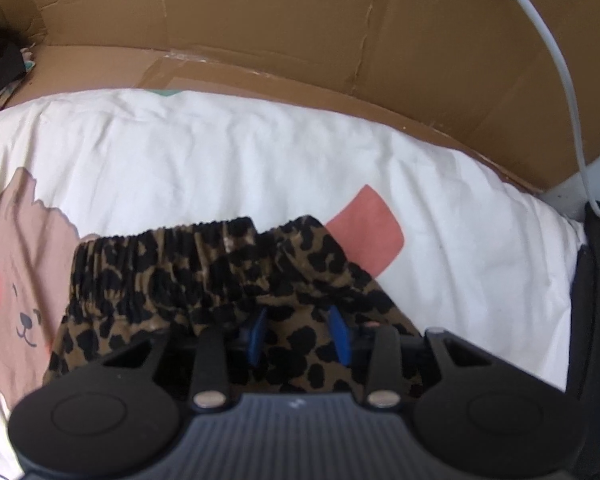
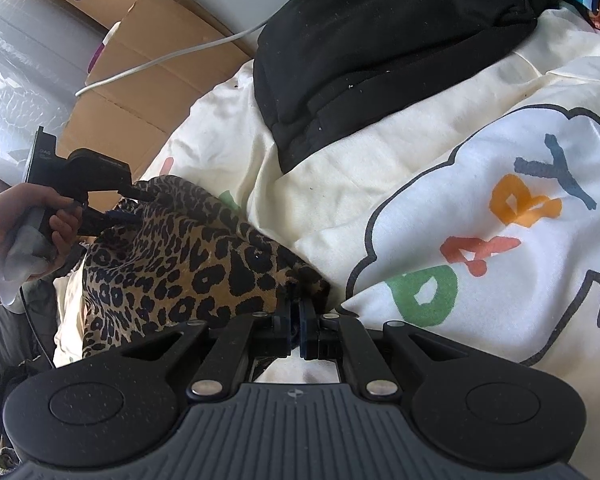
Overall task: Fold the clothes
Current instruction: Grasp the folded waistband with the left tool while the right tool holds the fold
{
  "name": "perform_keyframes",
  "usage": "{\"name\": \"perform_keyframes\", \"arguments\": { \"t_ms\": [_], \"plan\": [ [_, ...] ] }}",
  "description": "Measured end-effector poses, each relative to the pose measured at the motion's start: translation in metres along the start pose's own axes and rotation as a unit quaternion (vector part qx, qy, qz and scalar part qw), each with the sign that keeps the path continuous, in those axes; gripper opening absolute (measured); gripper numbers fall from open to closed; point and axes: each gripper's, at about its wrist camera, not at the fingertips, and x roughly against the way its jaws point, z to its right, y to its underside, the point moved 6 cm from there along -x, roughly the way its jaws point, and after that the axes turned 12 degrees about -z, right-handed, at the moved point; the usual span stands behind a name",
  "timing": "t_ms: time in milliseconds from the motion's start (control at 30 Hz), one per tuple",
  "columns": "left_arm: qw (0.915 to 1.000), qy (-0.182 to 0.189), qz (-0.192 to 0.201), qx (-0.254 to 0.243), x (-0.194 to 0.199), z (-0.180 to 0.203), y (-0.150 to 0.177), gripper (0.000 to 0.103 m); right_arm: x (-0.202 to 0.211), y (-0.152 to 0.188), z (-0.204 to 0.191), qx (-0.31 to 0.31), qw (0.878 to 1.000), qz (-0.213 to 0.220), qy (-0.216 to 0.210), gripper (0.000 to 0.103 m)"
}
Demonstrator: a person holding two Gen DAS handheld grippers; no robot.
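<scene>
- Right wrist view: right hand-held gripper is pressed together, pinching a corner of the leopard-print garment; thin, slippery-looking fabric could slip free under tension.
- Left hand-held gripper is part-spread around bunched cloth near the ribbed elastic waistband; a pinch there may gather several layers.
- Garment lies on the bed's soft, wrinkled printed cover.

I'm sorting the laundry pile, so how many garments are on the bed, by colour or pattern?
Leopard-print garment: 1
Black garment: 1
Total: 2, both lying on the printed white bedding. A blue-and-orange scrap at the right wrist view's top corner is too cropped to count.
</scene>
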Motion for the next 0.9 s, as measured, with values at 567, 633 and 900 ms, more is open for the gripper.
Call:
{"name": "perform_keyframes", "arguments": {
  "t_ms": [567, 633, 900],
  "plan": [
    [0.9965, 0.077, 0.032, -0.006, 0.071, 0.006, -0.002, 0.001, 0.006, 0.001, 0.001, -0.013, 1.000, 0.011, 0.001, 0.002],
    [0.9954, 0.089, 0.036, -0.012, 0.075, 0.012, -0.003, 0.001, 0.007, 0.002, 0.001, -0.012, 1.000, 0.012, 0.004, 0.002],
    [0.9929, 0.110, 0.040, -0.020, 0.057, 0.031, -0.008, 0.001, 0.009, 0.000, 0.009, -0.033, 0.999, 0.004, 0.003, 0.002]
  ]
}}
